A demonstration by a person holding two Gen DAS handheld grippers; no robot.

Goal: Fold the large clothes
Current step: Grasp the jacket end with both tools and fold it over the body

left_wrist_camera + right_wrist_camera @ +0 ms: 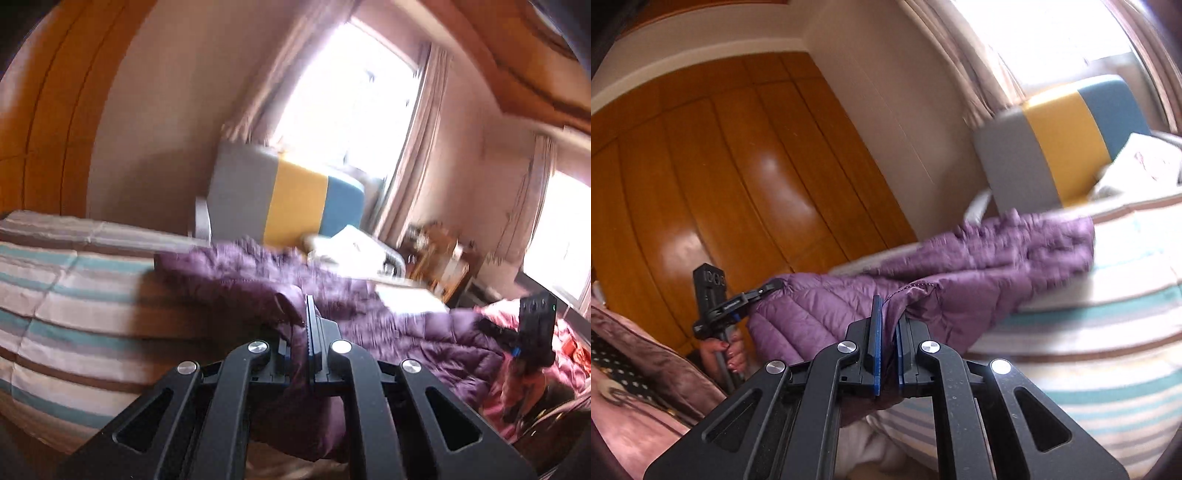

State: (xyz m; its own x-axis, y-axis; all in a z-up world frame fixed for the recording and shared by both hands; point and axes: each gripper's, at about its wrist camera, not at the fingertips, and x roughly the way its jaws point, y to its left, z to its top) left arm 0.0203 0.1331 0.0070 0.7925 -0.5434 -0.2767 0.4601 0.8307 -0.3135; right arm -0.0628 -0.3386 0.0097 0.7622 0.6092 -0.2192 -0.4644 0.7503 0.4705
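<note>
- Nearest in our left wrist view, our left tool [309, 321] has its jaws pressed together on a fold of the purple jacket [236, 280], the cloth pinched between the pads and hanging below them.
- In our right wrist view, our right tool [888, 325] is likewise clamped on an edge of the jacket [979, 266], with a stitched hem showing just above the pads.
- Both tools point only slightly downward, and the jacket stretches away from them across the bed.
- The jacket's far part lies on the striped blanket [66, 295], which covers the bed in bands of teal, brown and cream.
- We see no container holding anything in either view.
- The right wrist view alone shows a hand [729, 354] gripping the handle of the left tool, low at the left, and the wooden wardrobe [720, 177] behind it.
- The left wrist view alone shows the right tool [537, 325] from outside at the right edge, over a pink cloth [524, 387], and bright windows [347, 96] with curtains.
- Farthest in both views stands a chair [291, 199] with a grey, yellow and blue back, and something white lies on its seat; motion blur hides what it is.
</note>
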